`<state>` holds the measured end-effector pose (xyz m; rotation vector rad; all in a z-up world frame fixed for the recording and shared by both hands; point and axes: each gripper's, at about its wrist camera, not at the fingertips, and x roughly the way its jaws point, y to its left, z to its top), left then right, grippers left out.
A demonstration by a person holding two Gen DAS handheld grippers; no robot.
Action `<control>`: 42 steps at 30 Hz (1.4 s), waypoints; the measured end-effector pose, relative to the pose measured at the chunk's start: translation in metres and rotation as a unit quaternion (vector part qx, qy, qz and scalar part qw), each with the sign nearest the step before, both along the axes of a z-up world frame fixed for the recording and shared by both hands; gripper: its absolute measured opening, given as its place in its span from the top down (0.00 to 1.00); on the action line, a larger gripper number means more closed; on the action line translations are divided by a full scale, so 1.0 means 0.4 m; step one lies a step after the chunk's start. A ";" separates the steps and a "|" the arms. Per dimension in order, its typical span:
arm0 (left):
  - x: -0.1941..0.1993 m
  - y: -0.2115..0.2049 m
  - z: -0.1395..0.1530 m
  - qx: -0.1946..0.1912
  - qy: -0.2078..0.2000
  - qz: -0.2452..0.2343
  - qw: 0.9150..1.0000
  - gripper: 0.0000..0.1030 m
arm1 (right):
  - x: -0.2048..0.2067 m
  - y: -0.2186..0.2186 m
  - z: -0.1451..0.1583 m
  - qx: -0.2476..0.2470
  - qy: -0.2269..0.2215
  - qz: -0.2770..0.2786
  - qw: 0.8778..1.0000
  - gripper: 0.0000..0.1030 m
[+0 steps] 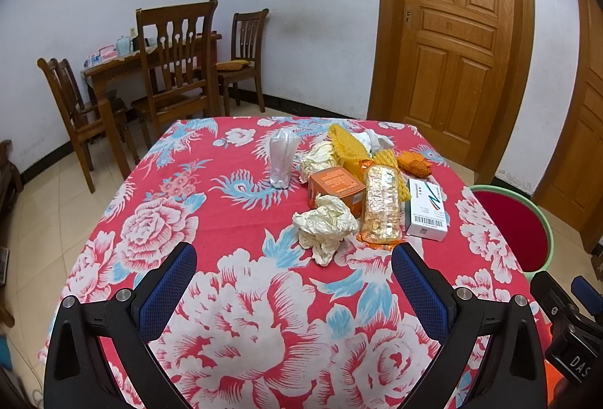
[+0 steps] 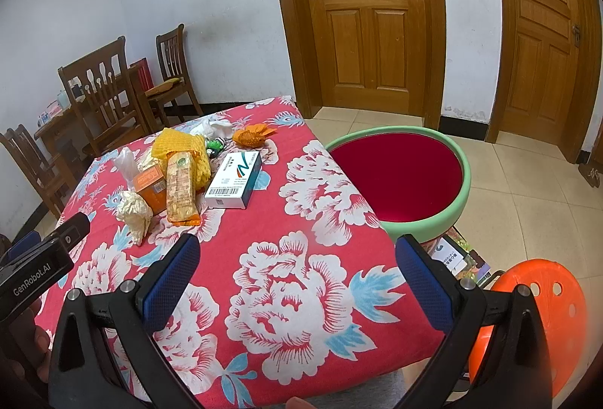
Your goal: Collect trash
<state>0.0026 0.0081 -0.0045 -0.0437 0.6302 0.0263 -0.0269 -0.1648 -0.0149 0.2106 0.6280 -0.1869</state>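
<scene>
Counter (image 1: 233, 220) under a red floral cloth, near edge cut off by the frame bottom in both views. Beyond its right side, green-rimmed tub (image 2: 395, 175) with red inside, partly hidden behind the counter corner; only a slice seen from the left wrist. Orange stool (image 2: 535, 292) low right, half masked by a claw finger. Printed papers under the tub barely legible.

Trash bunched on the far right half of the counter, well apart from both claws:
- Yellow foam net (image 1: 348, 147), mostly covered by items in front.
- White box (image 1: 427, 211) with barcode, lying flat at the right of the pile.
- Long snack wrapper (image 1: 380, 207), just left of the white box, leaning against the orange box.
- Orange box (image 1: 335, 188), lower front hidden by paper.
- Crumpled paper (image 1: 326, 226), nearest piece, touching the orange box.
- Clear plastic bag (image 1: 280, 160), upright, left of the pile.
- Orange netted lump (image 2: 250, 137) at the far edge; small green item beside it too small to identify.

Left claw (image 1: 294, 271): spread wide, gripping nothing, hovering over bare cloth. Right claw (image 2: 297, 264): likewise spread wide, empty, above the cloth near the counter's right edge.
</scene>
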 end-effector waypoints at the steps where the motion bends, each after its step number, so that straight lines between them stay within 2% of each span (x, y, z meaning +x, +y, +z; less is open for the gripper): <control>1: 0.000 -0.001 0.001 0.000 0.000 0.000 1.000 0.00 | 0.000 0.000 0.000 0.000 0.000 0.000 1.000 0.01; 28: 0.001 -0.001 -0.002 0.000 0.002 0.001 1.000 0.00 | 0.002 0.001 0.001 0.001 0.002 0.000 1.000 0.01; 42: 0.038 0.009 -0.031 0.001 0.024 0.000 1.000 0.00 | 0.021 -0.006 -0.026 0.011 0.020 0.000 1.000 0.01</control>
